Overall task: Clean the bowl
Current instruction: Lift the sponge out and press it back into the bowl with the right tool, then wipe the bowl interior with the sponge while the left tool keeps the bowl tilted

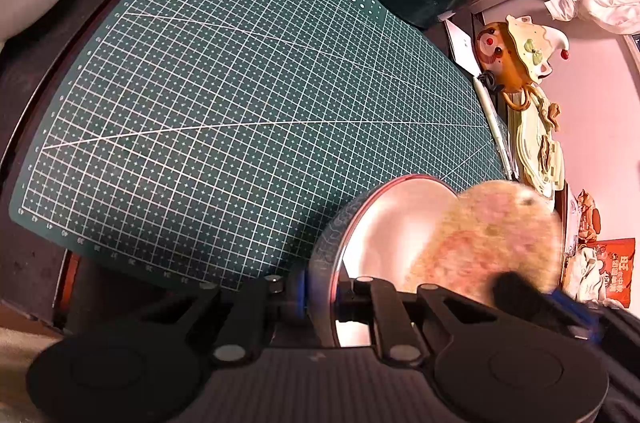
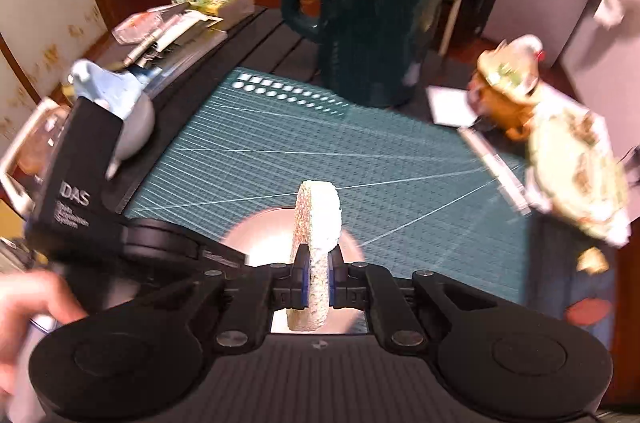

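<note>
You are mid-scrub — your left claw [image 1: 320, 293] pinches the bowl [image 1: 384, 235] by its rim at the lower right of the left wrist view, tilted on edge over the green gridded cutting mat [image 1: 224, 95] on the worktop. Your right claw [image 2: 318, 287] is clamped on the round sponge [image 2: 318, 219], its coarse, porous disc held against the bowl's smooth, glossy inside. The part that shows looks clean; rinsing and setting down probably remain.

dark green cutting mat [image 1: 224, 95] with white grid; pale bowl [image 1: 384, 227], red rim; cream-and-pink mottled sponge [image 1: 492, 239]; dark green kettle [image 2: 372, 19].
</note>
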